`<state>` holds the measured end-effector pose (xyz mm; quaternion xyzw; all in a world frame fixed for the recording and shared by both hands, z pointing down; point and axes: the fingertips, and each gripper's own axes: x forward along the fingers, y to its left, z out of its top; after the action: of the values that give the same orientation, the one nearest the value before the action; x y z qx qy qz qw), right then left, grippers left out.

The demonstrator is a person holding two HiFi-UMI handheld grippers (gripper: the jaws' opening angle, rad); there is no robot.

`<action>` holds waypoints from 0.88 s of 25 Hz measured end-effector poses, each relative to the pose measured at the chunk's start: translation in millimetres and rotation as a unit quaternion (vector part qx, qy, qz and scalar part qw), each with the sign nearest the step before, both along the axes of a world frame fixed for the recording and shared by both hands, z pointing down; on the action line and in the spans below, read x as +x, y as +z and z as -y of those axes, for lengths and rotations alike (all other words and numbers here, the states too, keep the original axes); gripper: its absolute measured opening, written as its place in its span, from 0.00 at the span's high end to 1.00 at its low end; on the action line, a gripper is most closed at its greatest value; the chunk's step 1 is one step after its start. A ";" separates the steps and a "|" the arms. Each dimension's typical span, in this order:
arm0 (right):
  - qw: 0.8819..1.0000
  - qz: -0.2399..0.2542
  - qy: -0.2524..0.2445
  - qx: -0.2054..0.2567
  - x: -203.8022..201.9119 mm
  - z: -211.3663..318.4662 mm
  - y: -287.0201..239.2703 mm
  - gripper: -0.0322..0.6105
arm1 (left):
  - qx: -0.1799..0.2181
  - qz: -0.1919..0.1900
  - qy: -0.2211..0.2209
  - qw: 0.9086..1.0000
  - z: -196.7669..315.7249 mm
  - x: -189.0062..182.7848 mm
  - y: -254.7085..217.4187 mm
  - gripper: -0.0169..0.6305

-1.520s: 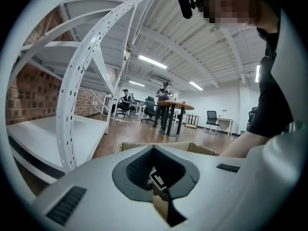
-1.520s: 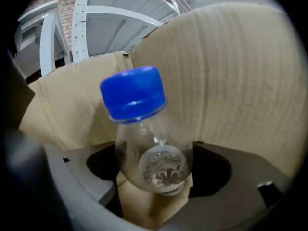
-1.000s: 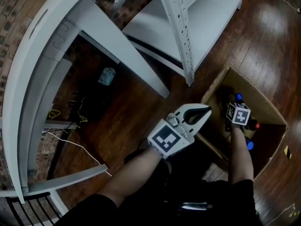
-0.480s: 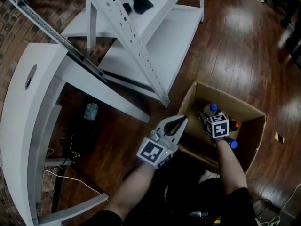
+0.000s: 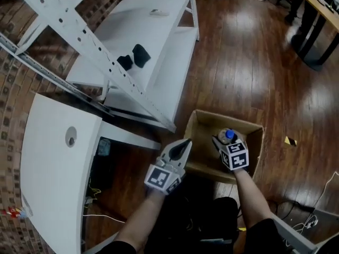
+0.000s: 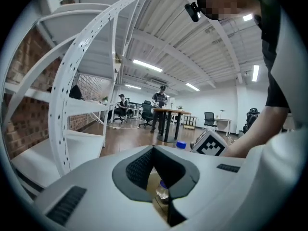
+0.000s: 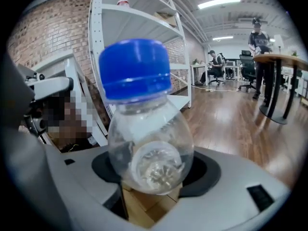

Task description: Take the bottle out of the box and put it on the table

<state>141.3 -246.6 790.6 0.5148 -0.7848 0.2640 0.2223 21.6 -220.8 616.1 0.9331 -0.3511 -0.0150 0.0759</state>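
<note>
A clear, rounded plastic bottle (image 7: pixel 149 148) with a blue screw cap is clamped between the jaws of the right gripper (image 5: pixel 224 139), held over the open cardboard box (image 5: pixel 204 167). The left gripper (image 5: pixel 184 144), its jaws pressed together on nothing, hangs just beside the box's left wall. The box stands on a dark wood floor (image 5: pixel 254 62), near the foot of a white shelf unit (image 5: pixel 159 41). The white table (image 5: pixel 53 163) lies to the left, and floorboards stretch wide to the right.
</note>
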 end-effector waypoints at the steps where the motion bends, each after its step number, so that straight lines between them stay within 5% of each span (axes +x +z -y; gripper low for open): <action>1: 1.000 0.000 0.005 -0.001 3.3 -7.4 -24.7 0.48 | -0.009 0.003 0.002 1.000 -2.5 1.6 -18.8 0.97; 6: 1.000 -0.008 0.007 0.007 14.1 -43.8 -158.2 0.48 | -0.055 0.013 0.033 0.998 -32.7 10.1 -125.5 0.97; 12: 0.999 -0.023 -0.012 0.036 24.8 -87.3 -329.2 0.48 | -0.056 0.028 0.050 0.997 -80.0 9.2 -263.3 0.97; 22: 0.994 -0.021 -0.063 0.090 24.5 -124.0 -511.0 0.47 | 0.043 -0.003 -0.007 0.999 -98.2 7.3 -444.6 0.97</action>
<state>165.8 -122.6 279.6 0.4881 -0.8312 0.1666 0.2077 28.9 -122.6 171.5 0.9330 -0.3565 -0.0338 0.0365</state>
